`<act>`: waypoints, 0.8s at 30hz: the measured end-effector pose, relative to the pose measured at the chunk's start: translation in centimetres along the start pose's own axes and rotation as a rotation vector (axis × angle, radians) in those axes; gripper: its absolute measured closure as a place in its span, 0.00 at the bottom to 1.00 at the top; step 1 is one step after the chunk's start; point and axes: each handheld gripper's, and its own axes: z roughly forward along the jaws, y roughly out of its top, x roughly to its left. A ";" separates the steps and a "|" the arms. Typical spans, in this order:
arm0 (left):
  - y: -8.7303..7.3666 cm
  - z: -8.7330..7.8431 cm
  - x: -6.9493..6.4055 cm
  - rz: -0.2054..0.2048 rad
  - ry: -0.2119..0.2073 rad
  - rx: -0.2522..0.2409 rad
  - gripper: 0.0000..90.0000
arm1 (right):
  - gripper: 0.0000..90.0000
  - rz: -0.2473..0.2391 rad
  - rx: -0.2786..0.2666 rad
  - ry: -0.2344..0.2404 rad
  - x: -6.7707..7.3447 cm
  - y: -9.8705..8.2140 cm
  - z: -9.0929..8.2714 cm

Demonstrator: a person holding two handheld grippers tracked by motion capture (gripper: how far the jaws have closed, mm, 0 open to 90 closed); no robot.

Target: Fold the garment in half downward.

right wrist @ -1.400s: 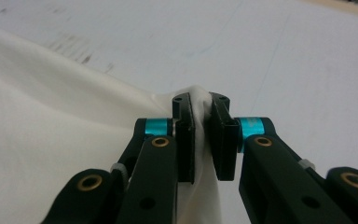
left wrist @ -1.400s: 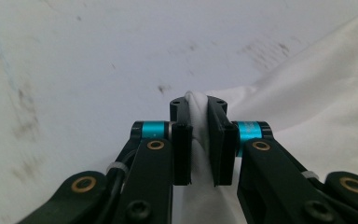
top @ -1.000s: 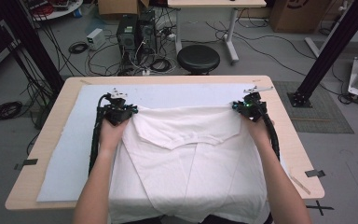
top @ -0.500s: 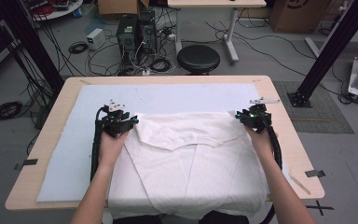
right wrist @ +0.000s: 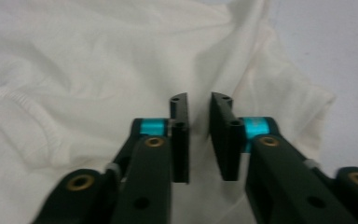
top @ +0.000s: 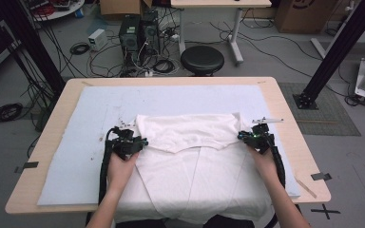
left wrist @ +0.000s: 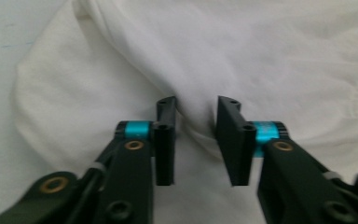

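From above I see the surface (top: 285, 102), a wooden top under a pale blue mat (top: 85, 142), and on the mat a white shirt (top: 195, 166) lies spread, its top part folded down toward me so the fold runs between my two hands and its lower edge hangs over the near rim. My left gripper (top: 132, 142) sits at the left end of that fold and my right gripper (top: 251, 137) at the right end, each touching the cloth at its side edge. The high view alone gives me the room: a black round stool (top: 202, 59) just beyond the far edge, computer towers (top: 140, 31) on the floor with a tangle of cables (top: 164, 64) beside them, and a black slanting post (top: 335, 50) to the right. Nothing lies on the shirt other than my own hands and forearms. The left gripper (left wrist: 196, 140) view shows what the high view cannot: the jaws stand narrow, having just been closing, with a ridge of white cloth bunched between them, though I cannot tell if the pads press it. The right gripper (right wrist: 199, 140) view shows jaws narrower yet, also just closing, cloth lying in the slim gap, and a ribbed hem (right wrist: 37, 119) off to its left.
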 end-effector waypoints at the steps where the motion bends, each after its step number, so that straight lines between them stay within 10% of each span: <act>1: 0.0 -0.1 -0.1 0.008 0.001 -0.009 0.92 | 0.98 -0.013 -0.007 -0.006 0.2 0.0 -0.1; 15: 0.4 -4.8 -0.2 0.001 -0.126 -0.095 0.96 | 0.99 -0.027 -0.083 0.053 0.9 0.2 -4.2; 24: -3.4 -9.3 -1.9 0.048 -0.198 -0.080 0.96 | 0.99 -0.038 -0.104 0.122 2.5 -3.7 -9.0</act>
